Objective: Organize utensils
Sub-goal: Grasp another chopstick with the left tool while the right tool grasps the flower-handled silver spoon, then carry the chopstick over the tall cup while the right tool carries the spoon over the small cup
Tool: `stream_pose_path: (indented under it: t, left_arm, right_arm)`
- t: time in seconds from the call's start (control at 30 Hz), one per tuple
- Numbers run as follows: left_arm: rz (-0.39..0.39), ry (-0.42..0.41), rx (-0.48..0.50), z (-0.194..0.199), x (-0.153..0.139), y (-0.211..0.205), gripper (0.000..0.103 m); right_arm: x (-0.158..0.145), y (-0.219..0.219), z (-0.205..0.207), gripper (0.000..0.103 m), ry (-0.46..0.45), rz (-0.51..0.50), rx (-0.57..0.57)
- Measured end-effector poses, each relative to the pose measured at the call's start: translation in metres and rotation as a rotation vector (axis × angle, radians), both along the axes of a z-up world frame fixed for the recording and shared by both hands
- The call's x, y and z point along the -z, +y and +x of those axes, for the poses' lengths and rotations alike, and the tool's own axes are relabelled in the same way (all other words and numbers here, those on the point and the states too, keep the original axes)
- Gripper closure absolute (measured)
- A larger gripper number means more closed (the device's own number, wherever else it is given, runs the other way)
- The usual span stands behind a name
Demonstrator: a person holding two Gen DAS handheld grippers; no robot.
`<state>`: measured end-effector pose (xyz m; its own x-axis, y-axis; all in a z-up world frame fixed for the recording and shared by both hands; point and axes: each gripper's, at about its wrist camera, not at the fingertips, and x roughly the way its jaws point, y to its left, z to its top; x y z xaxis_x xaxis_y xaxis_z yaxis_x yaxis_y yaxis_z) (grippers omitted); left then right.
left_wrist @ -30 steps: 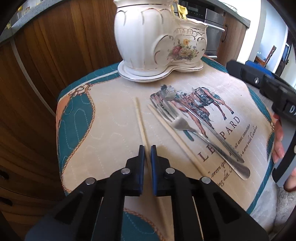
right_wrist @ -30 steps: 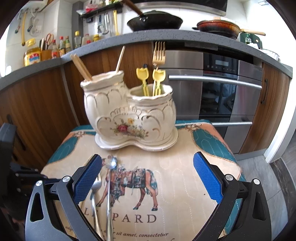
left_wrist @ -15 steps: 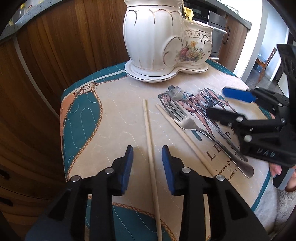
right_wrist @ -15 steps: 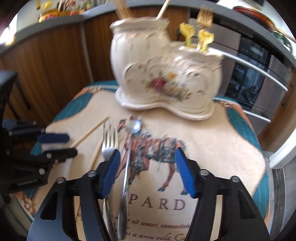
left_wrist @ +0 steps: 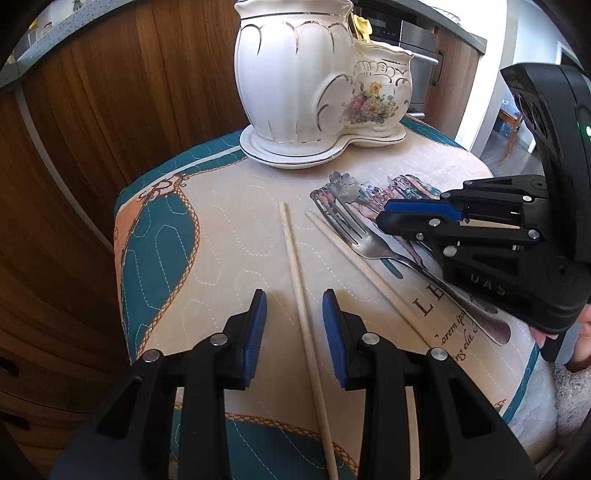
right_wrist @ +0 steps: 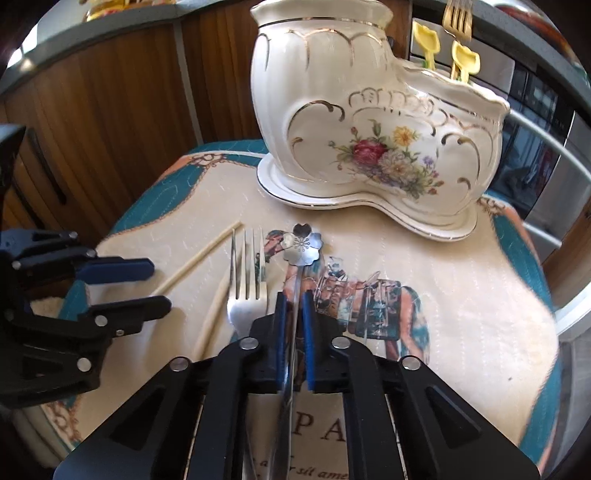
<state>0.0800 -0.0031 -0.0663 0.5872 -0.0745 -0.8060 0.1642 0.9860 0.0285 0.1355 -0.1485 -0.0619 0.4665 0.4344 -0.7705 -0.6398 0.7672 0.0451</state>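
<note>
Two pale chopsticks, a steel fork (left_wrist: pixel 369 243) and a flower-headed spoon (right_wrist: pixel 303 245) lie on a quilted mat (left_wrist: pixel 221 229) before a white floral ceramic holder (left_wrist: pixel 306 85). My left gripper (left_wrist: pixel 293 299) straddles the left chopstick (left_wrist: pixel 295 266). Its jaws are closing, and the pads stand clear of the stick. The second chopstick (left_wrist: pixel 354 254) lies beside the fork. My right gripper (right_wrist: pixel 293 295) is shut on the spoon's thin handle, just right of the fork (right_wrist: pixel 245 295). In the left wrist view the right gripper (left_wrist: pixel 384 218) hides the spoon's handle.
A gold fork (right_wrist: pixel 458 16) and yellow utensils (right_wrist: pixel 465 59) stand in the holder's low pocket. Wooden cabinet fronts (left_wrist: pixel 92 129) rise behind and left of the mat. An oven (right_wrist: pixel 535 110) is at the back right. A person's fingers (left_wrist: pixel 546 334) show at the mat's right edge.
The left jaws went from shut to parted, with the chopstick lying between them. The right gripper came down over the spoon and closed from wide open onto its handle.
</note>
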Motion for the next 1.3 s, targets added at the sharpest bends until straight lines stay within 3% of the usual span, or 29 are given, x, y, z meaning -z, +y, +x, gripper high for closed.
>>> stream_pose_path:
  t: [0.1, 0.17, 0.43, 0.83, 1.03, 1.3]
  left_arm:
    - [0.003, -0.001, 0.005, -0.002, -0.001, 0.001, 0.093]
    - [0.005, 0.000, 0.002, -0.002, -0.001, 0.002, 0.097]
    - [-0.061, -0.042, -0.038, -0.004, -0.004, 0.010, 0.099]
    - [-0.116, -0.214, -0.040, -0.018, -0.051, 0.014, 0.099]
    - [-0.162, -0.353, -0.063, -0.028, -0.079, 0.029, 0.099]
    - [-0.227, -0.476, -0.046, 0.002, -0.120, 0.036, 0.099]
  right_arm:
    - [-0.001, -0.004, 0.002, 0.099, 0.014, 0.029, 0.006]
    - [-0.002, -0.006, 0.000, 0.099, 0.010, 0.036, 0.008]
    - [-0.025, -0.025, -0.012, 0.099, -0.050, 0.112, 0.018]
    - [-0.077, -0.060, -0.029, 0.099, -0.213, 0.284, 0.058]
    - [-0.102, -0.081, -0.035, 0.099, -0.341, 0.376, 0.128]
    - [-0.136, -0.085, -0.008, 0.099, -0.452, 0.455, 0.235]
